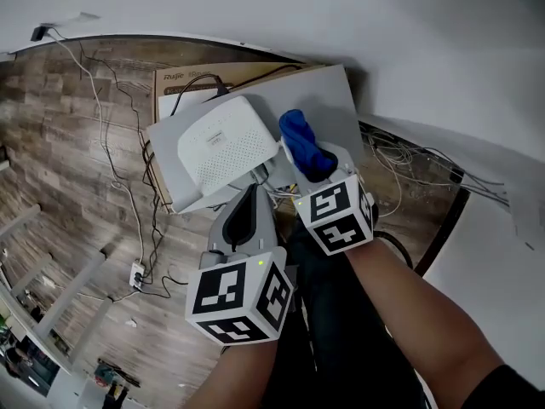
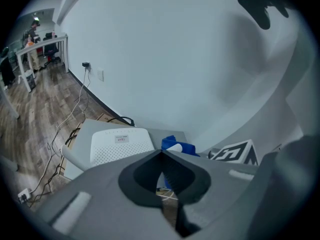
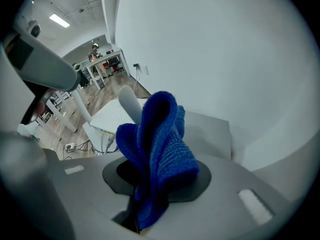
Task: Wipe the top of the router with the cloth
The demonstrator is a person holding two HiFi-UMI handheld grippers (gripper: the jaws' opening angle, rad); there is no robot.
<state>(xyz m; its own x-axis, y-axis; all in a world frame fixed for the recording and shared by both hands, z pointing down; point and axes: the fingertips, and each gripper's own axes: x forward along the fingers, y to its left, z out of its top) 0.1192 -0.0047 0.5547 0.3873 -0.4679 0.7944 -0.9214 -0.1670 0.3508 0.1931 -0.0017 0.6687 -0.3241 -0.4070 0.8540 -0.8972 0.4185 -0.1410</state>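
Note:
The white router (image 1: 223, 146) lies flat on a grey shelf board (image 1: 334, 100) against the wall. My right gripper (image 1: 308, 165) is shut on a bunched blue cloth (image 1: 301, 141), which it holds just right of the router, over the board. In the right gripper view the cloth (image 3: 157, 144) stands up out of the jaws and the router (image 3: 111, 117) lies beyond it to the left. My left gripper (image 1: 253, 191) is shut on nothing, at the router's near edge. The left gripper view has the router (image 2: 120, 143) ahead and the cloth (image 2: 179, 147) to its right.
A brown cardboard box (image 1: 182, 82) sits under the board. Cables (image 1: 128, 186) trail down the wall side to a socket block (image 1: 136, 273) on the wood floor. Loose wires (image 1: 400, 155) bunch at the board's right. The white wall (image 1: 409, 49) stands close behind.

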